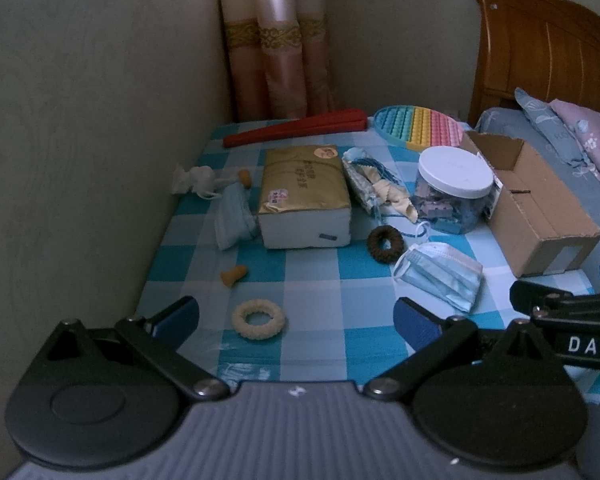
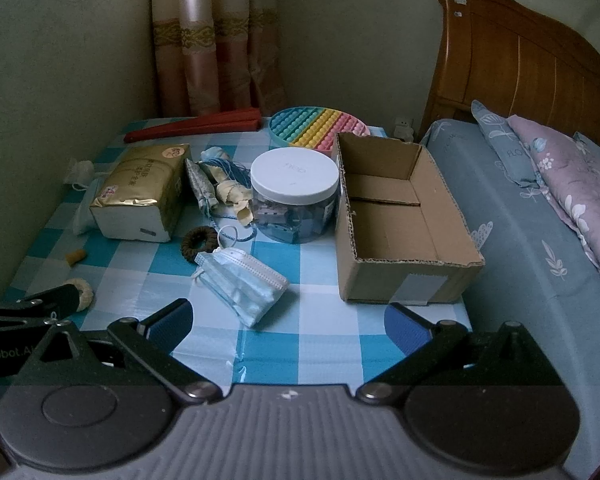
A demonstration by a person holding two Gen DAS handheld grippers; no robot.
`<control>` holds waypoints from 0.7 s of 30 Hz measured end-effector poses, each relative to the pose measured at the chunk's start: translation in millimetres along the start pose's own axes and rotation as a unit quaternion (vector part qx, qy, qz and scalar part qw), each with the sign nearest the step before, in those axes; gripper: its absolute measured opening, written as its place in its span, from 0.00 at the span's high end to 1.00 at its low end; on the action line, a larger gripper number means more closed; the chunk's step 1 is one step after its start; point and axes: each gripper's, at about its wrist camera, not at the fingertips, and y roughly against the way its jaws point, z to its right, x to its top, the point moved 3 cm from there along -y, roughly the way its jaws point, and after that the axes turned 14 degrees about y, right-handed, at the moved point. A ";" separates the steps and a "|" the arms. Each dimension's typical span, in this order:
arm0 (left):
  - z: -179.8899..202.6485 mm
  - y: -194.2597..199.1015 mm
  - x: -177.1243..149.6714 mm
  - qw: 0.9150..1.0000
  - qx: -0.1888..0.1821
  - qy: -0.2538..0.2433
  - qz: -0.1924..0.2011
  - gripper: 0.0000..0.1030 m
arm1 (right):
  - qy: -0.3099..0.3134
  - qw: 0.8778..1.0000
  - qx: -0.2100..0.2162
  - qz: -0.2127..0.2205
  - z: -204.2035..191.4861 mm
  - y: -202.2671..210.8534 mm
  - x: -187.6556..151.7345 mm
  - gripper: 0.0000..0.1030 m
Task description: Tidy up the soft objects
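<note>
Cream hair ring (image 1: 259, 318) whole from left view only.

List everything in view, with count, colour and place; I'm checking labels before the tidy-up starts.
Cardboard box: 1, brown, open and empty, table's right side.
Jar: 1, clear with white lid, left of box.
Face mask: 1, light blue, front centre.
Hair ties: 2; brown behind mask, cream front left.
Tissue pack: 1, gold, centre left.
Earplugs: 2, orange; one front left, one behind.
Pop-it toy: 1, rainbow, rear.
Folded fan: 1, red, rear.
Tablecloth: 1, blue-white check.
Left gripper: open.
Right gripper: open.
</note>
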 end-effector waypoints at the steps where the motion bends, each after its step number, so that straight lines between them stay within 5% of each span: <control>1: 0.0 -0.1 0.1 1.000 0.000 0.000 0.000 0.01 | 0.000 1.000 0.000 0.000 0.1 0.0 0.0 0.00; 21: -2.0 -0.1 1.8 1.000 0.000 -0.001 0.000 0.01 | 0.009 1.000 0.001 0.001 -1.9 0.6 4.9 0.00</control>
